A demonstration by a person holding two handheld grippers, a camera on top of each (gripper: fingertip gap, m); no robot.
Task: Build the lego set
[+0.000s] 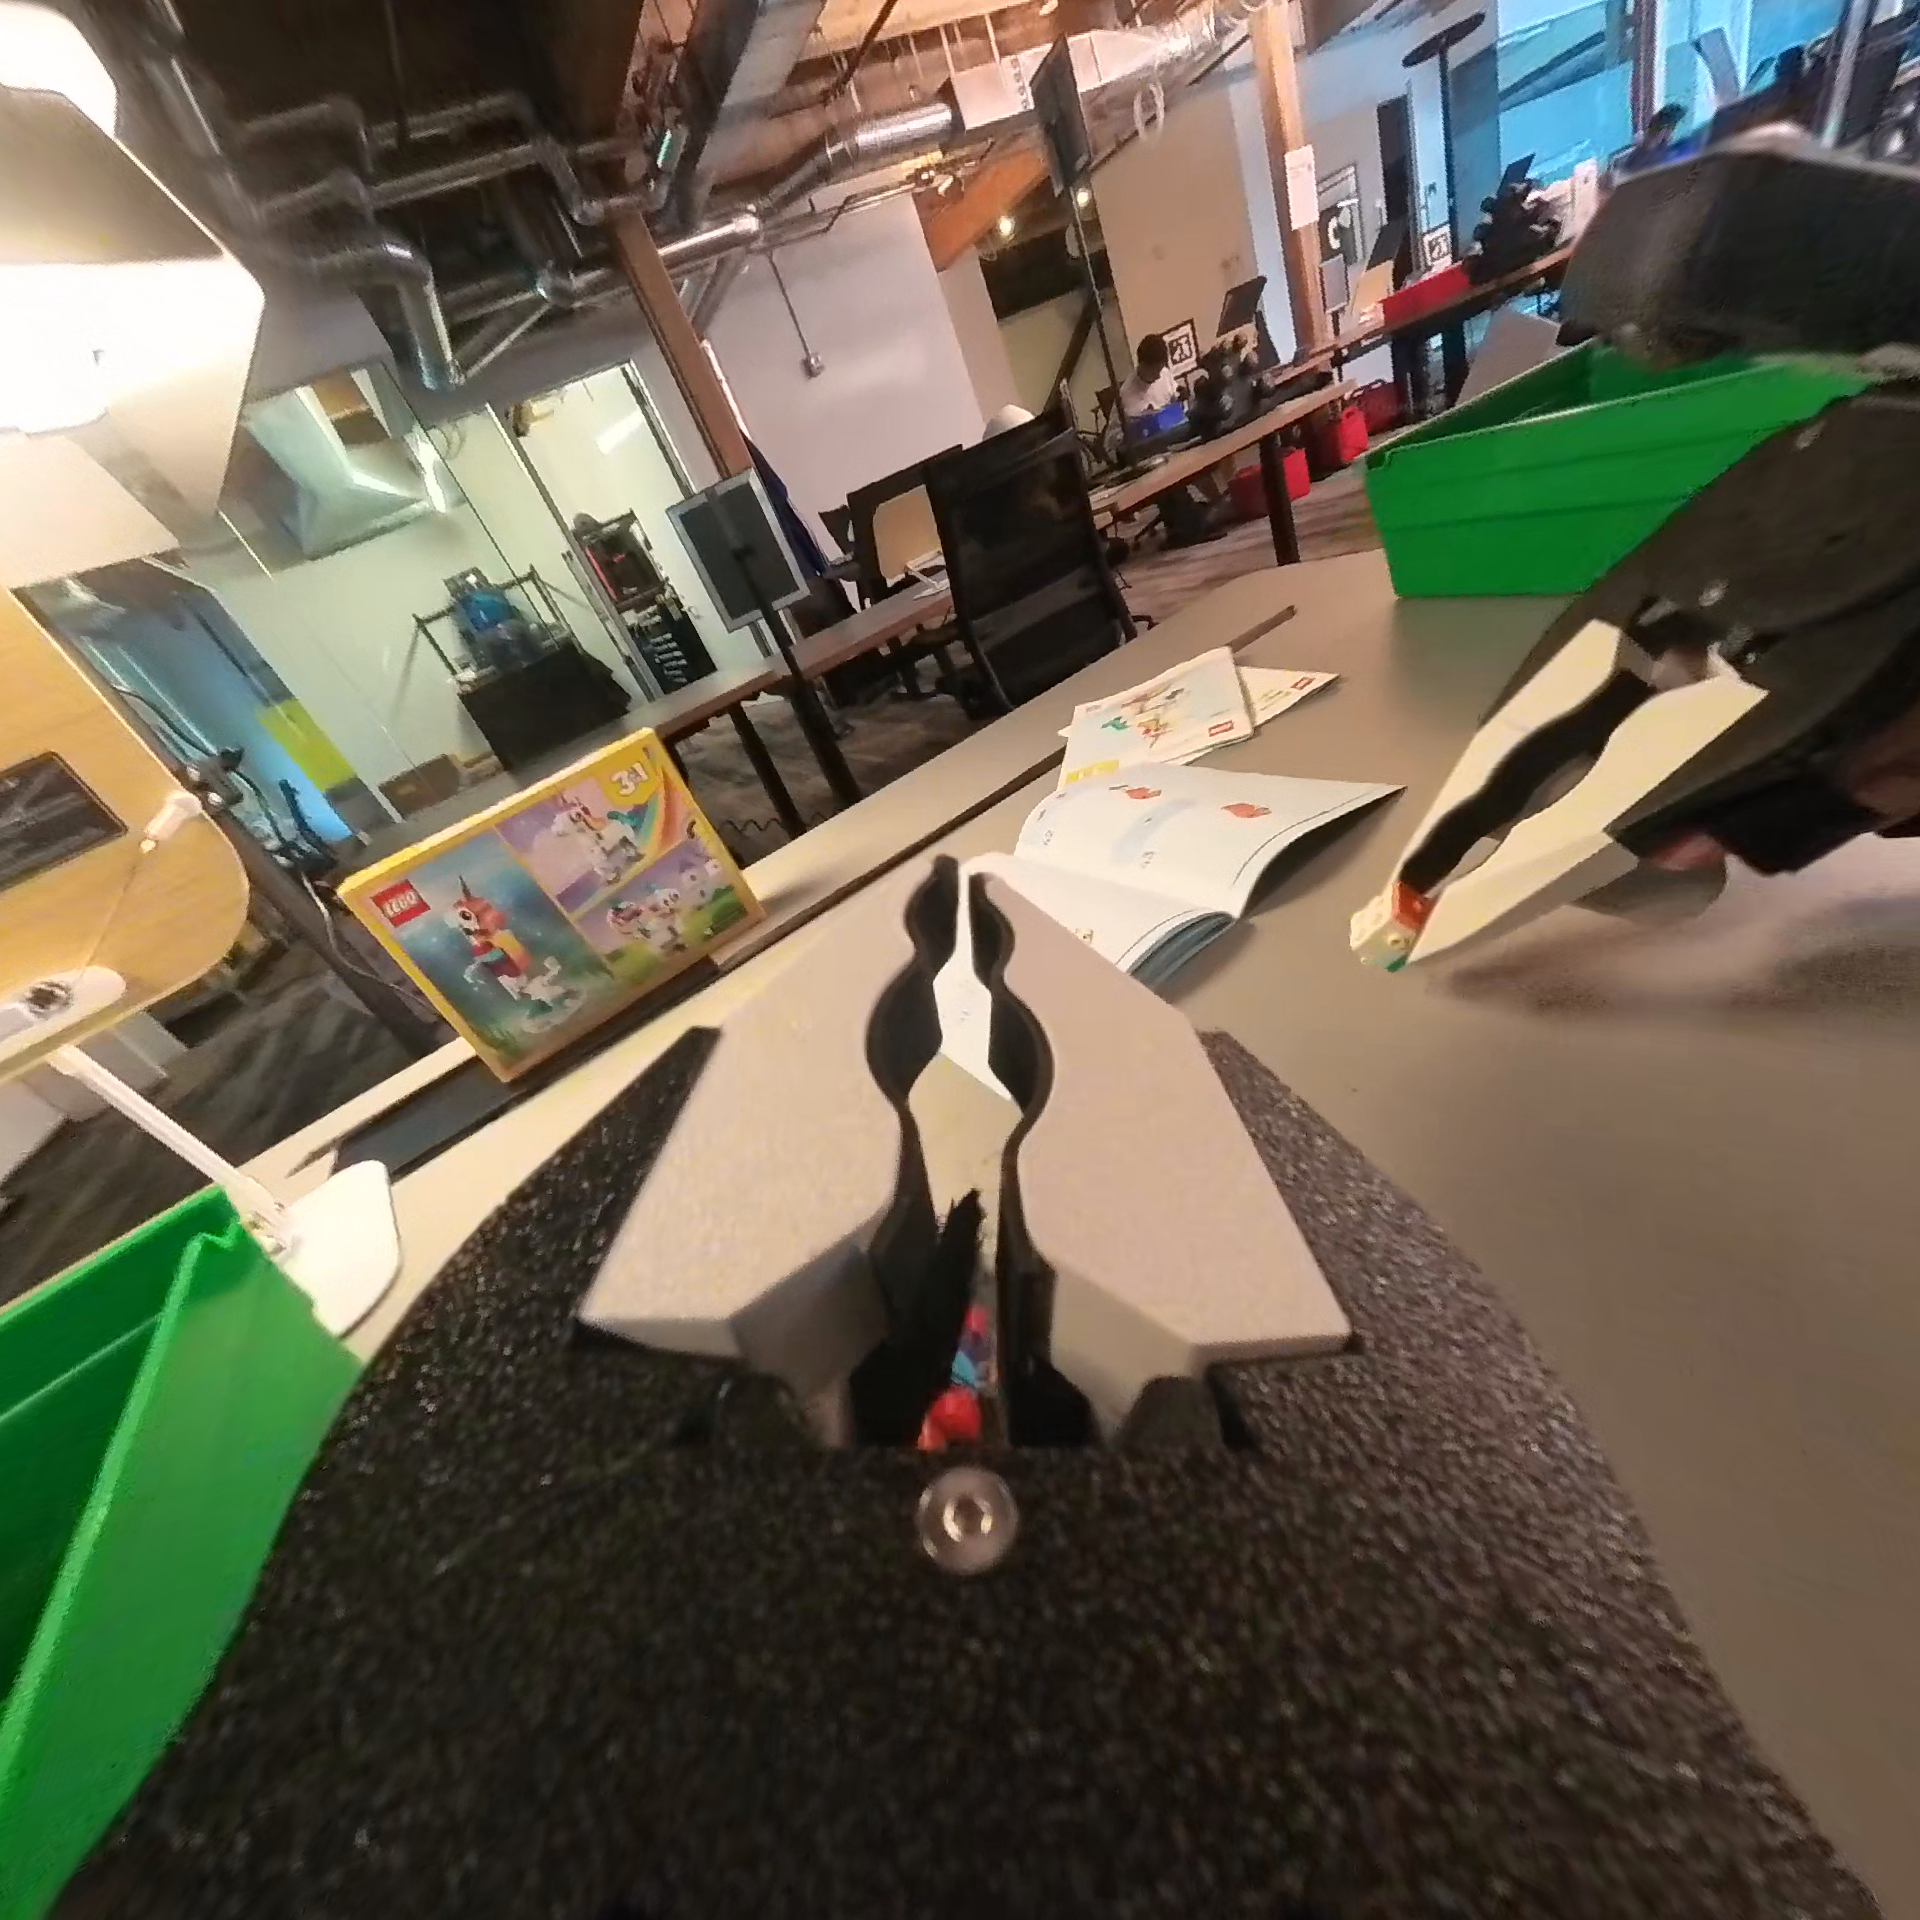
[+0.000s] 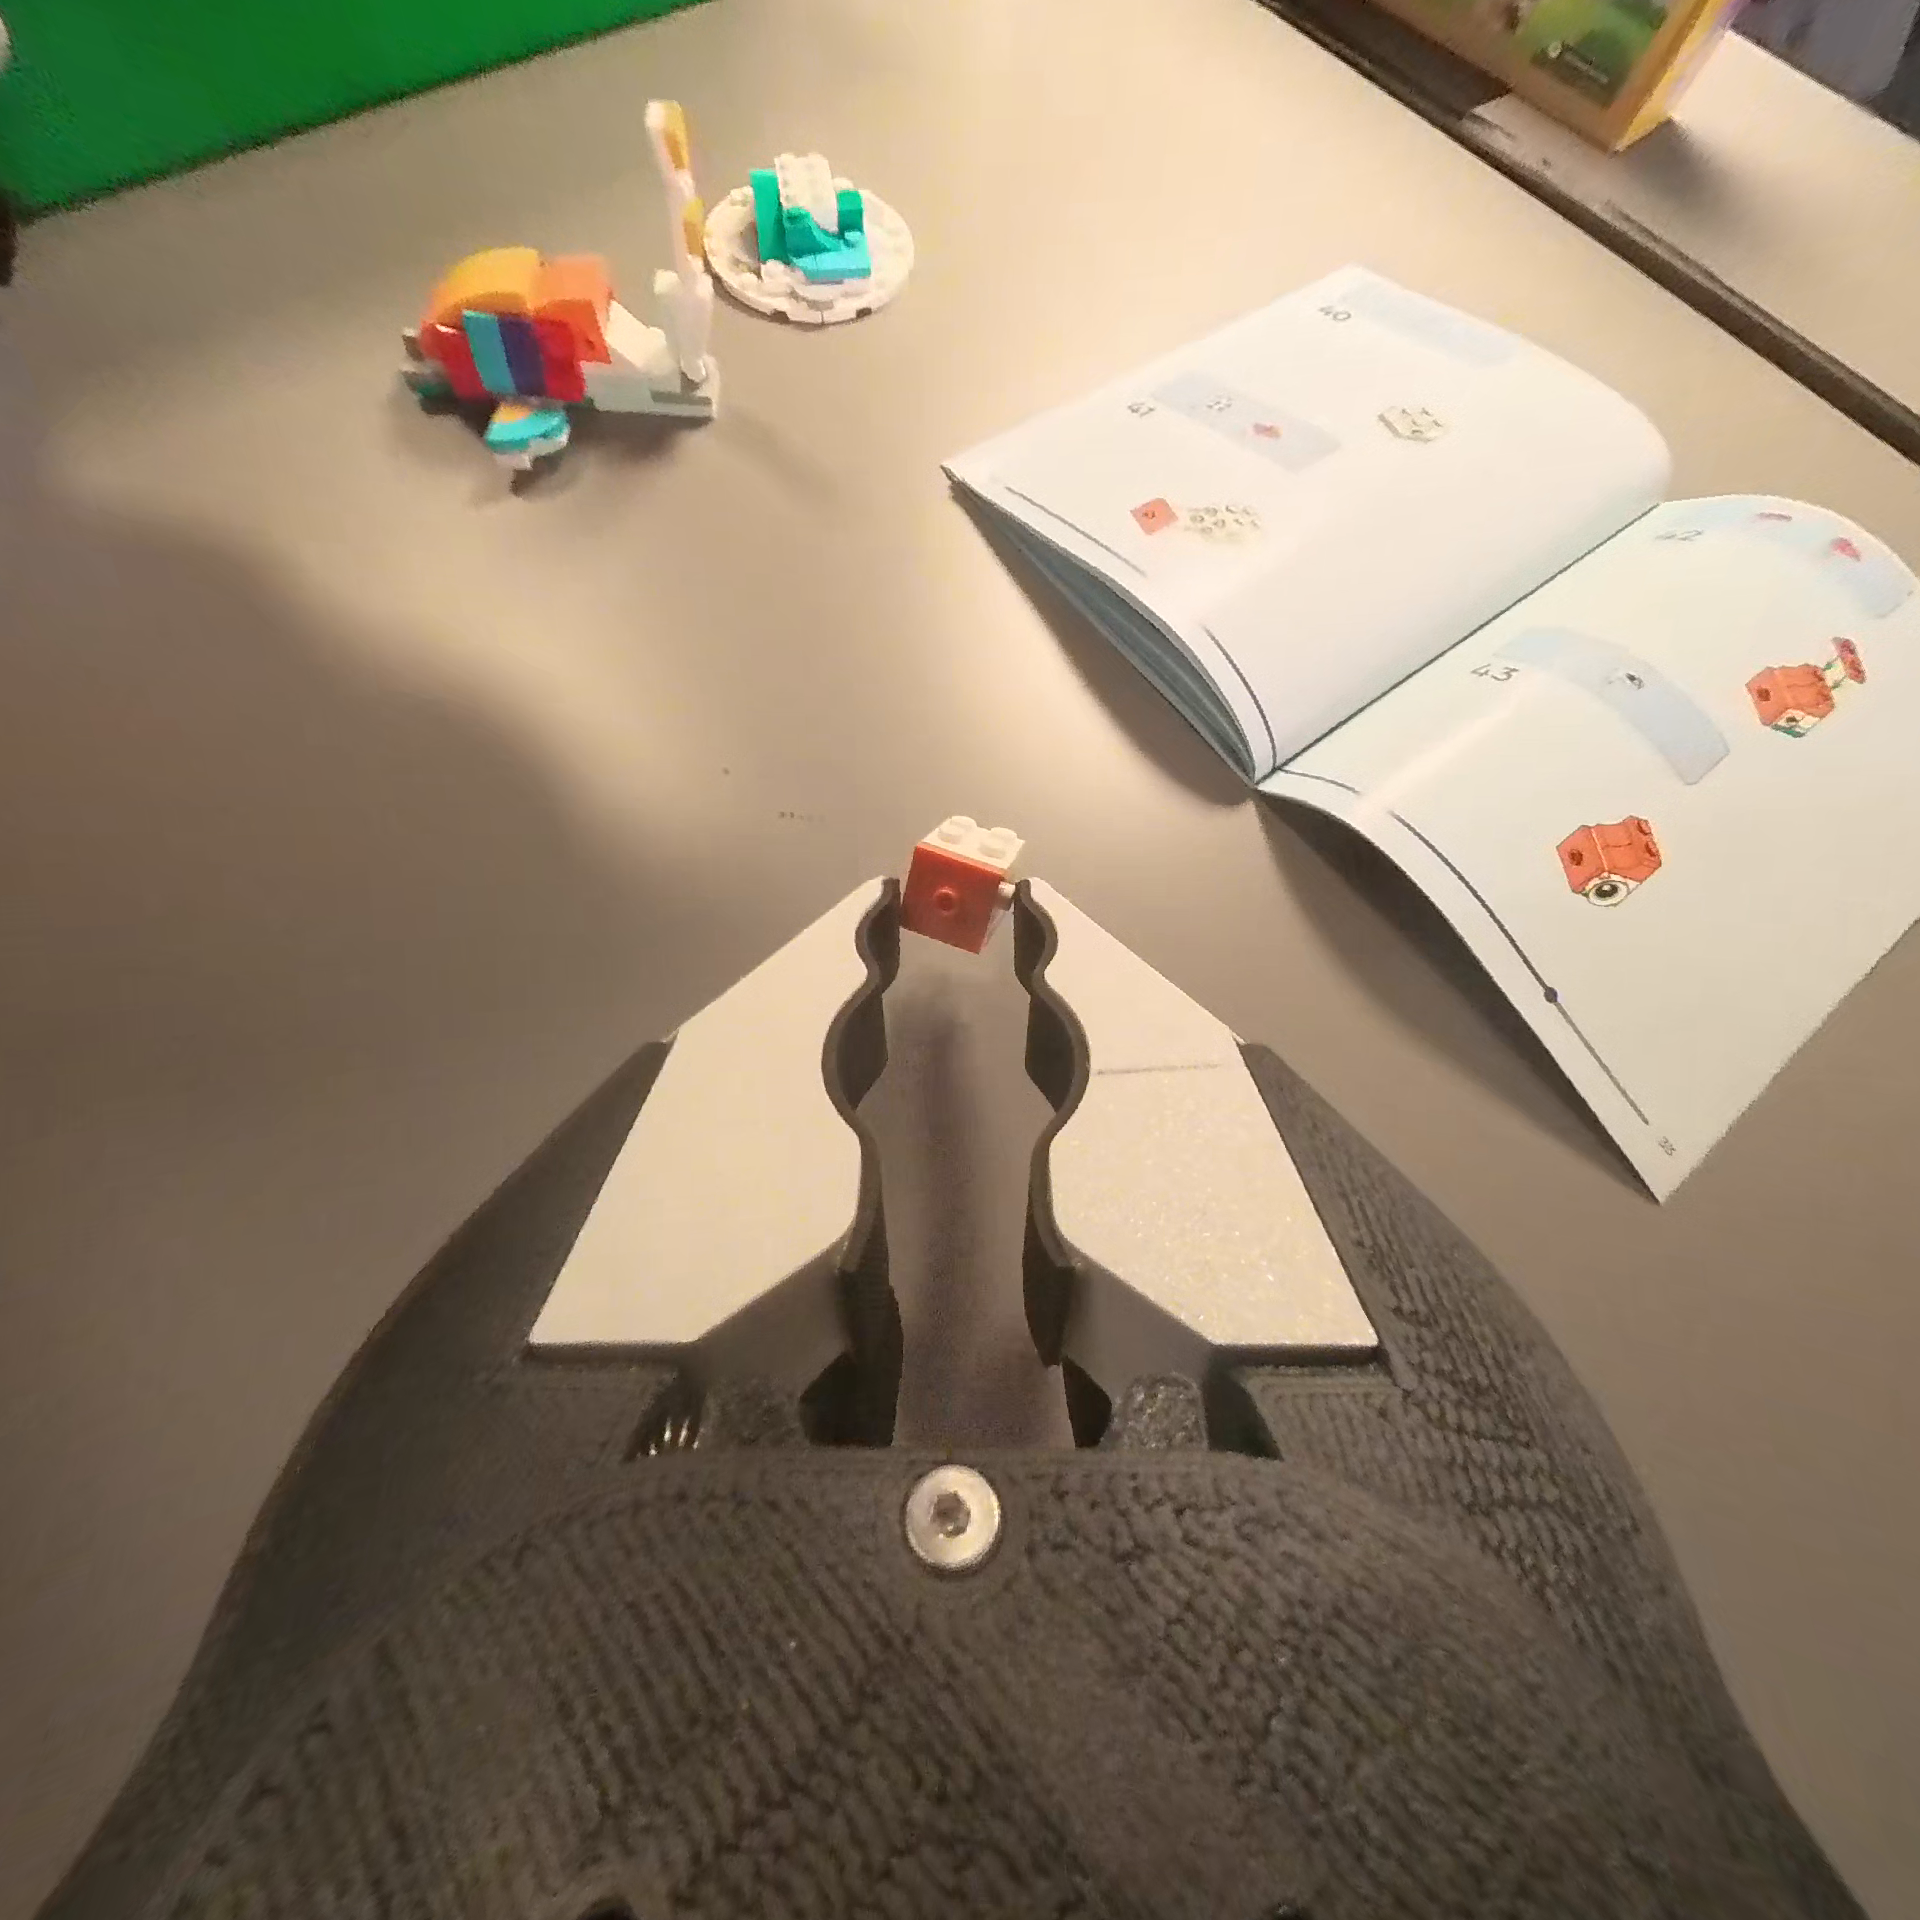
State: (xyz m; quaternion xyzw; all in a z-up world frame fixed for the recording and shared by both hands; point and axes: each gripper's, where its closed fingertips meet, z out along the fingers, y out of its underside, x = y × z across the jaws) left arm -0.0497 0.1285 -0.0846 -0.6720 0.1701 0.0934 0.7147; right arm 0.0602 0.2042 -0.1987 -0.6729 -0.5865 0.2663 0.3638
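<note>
My right gripper (image 2: 956, 896) is shut on a small red and white brick piece (image 2: 951, 902) and holds it just above the grey table (image 2: 416, 831). It also shows in the left wrist view (image 1: 1387, 935), low over the table with the piece (image 1: 1382, 928) at its tips. A colourful part-built model (image 2: 540, 353) lies ahead to the left, next to a round white plate with teal bricks (image 2: 810, 239). My left gripper (image 1: 961, 883) is shut with nothing visible between its tips. Coloured bricks (image 1: 956, 1392) show through the gap at its base.
An open instruction booklet (image 2: 1403, 623) lies to the right of the held piece and also shows in the left wrist view (image 1: 1174, 862), with more leaflets (image 1: 1174, 717) behind. The set's box (image 1: 551, 894) stands at the table edge. Green bins stand left (image 1: 125, 1455) and right (image 1: 1507, 509). There is about 20 cm between the tips of the two grippers.
</note>
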